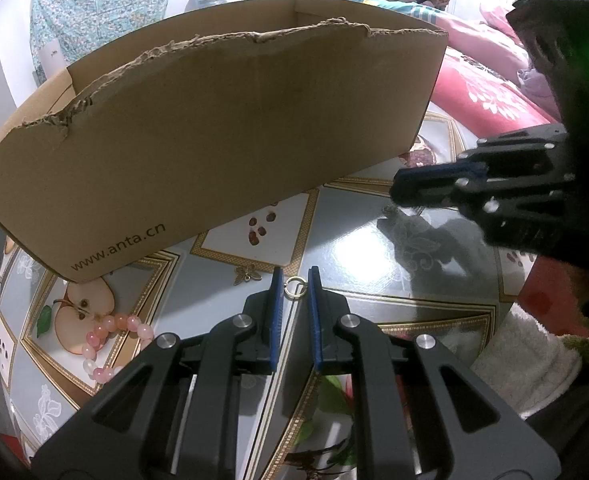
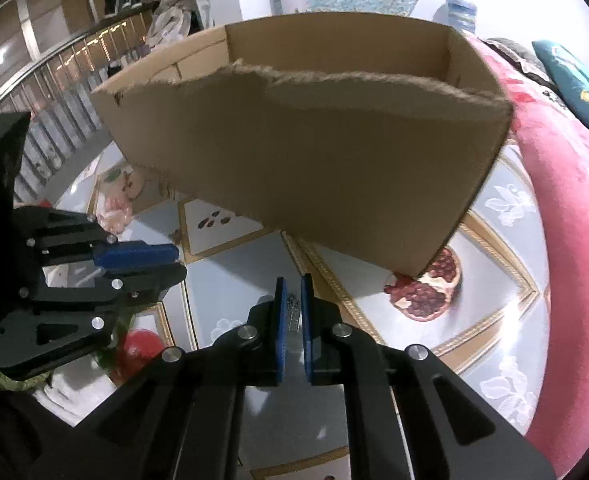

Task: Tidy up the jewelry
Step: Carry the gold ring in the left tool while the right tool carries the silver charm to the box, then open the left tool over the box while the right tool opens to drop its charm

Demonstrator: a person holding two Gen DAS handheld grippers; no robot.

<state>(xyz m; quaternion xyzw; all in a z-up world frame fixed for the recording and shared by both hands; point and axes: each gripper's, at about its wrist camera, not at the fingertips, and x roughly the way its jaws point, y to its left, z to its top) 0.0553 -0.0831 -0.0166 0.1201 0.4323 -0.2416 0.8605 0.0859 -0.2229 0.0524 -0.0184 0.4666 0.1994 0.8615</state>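
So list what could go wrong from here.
The small ring sits just at the left gripper fingertips on a glossy tabletop; closing could flick it away. The right gripper seems to pinch a thin chain, which may slip out. The cardboard box wall is tall and torn, so jewelry could snag.

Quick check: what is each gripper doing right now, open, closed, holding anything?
Left gripper: narrowly open around the ring on the table, not clamped.
Right gripper: narrowly open around a small silvery piece; grip cannot be told.

1 box (image 1: 222, 136), 1 ring (image 1: 295, 287), 1 bead bracelet (image 1: 112, 340), 2 grippers (image 1: 295, 280).
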